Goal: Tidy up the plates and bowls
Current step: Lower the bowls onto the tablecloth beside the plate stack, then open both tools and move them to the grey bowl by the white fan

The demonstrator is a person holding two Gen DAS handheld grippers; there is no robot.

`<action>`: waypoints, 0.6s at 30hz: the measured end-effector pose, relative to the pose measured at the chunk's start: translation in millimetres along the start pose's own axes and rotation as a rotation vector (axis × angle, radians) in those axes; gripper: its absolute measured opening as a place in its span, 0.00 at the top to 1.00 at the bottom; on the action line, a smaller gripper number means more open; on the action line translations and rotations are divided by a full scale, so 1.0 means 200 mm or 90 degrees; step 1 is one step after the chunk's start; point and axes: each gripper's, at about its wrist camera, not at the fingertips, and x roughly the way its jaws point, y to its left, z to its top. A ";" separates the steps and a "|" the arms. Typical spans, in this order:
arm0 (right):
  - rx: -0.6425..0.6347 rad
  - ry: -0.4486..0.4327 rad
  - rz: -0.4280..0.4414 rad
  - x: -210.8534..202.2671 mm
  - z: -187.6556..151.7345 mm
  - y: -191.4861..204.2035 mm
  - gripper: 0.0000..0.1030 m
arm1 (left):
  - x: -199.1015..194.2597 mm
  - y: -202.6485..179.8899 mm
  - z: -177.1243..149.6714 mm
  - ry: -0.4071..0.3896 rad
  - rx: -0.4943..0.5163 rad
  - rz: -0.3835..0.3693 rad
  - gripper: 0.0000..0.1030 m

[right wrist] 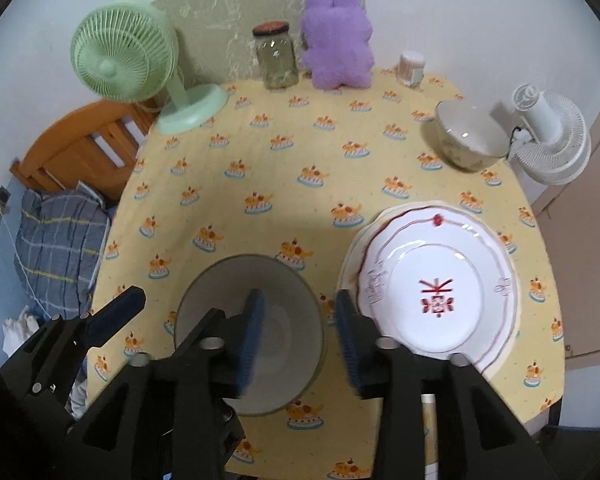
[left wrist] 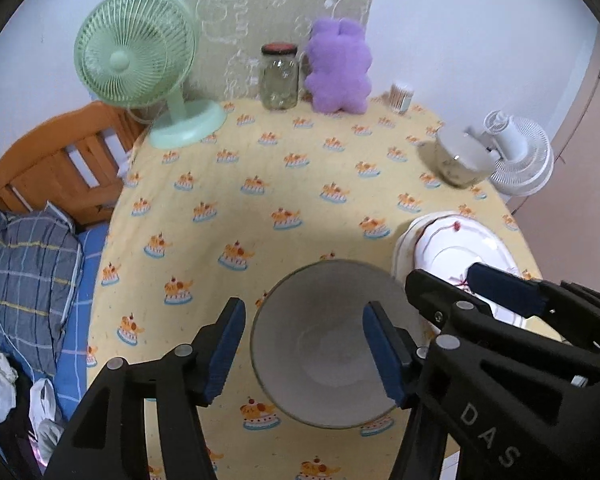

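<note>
A grey bowl [left wrist: 328, 344] [right wrist: 276, 320] sits upright on the yellow tablecloth at the near edge. My left gripper [left wrist: 304, 352] is open, straddling the bowl's left rim with one finger inside. My right gripper [right wrist: 300, 336] is open, straddling the bowl's right rim; it shows in the left wrist view [left wrist: 480, 292] too. A white plate with red markings [right wrist: 436, 288] [left wrist: 460, 248] lies on another plate just right of the bowl. A second patterned bowl [right wrist: 470, 140] [left wrist: 462, 158] stands at the far right.
At the back stand a green fan [left wrist: 140, 64], a glass jar [left wrist: 280, 76], a purple plush toy [left wrist: 338, 68] and a small container [right wrist: 411, 68]. A white fan [right wrist: 552, 140] stands off the table's right edge. A wooden bed frame [left wrist: 56, 160] is left.
</note>
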 end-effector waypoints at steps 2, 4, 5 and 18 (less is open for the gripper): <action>0.001 -0.019 -0.008 -0.05 0.01 -0.03 0.45 | -0.04 -0.03 0.02 -0.013 0.000 -0.002 0.39; 0.001 -0.031 -0.015 -0.09 0.02 -0.07 0.39 | -0.07 -0.07 0.05 -0.023 -0.001 0.003 0.38; 0.001 -0.038 -0.018 -0.11 0.03 -0.09 0.37 | -0.07 -0.09 0.06 -0.028 -0.001 0.005 0.38; -0.052 -0.133 0.025 -0.17 0.22 -0.39 0.22 | -0.08 -0.42 0.26 -0.095 -0.016 0.008 0.20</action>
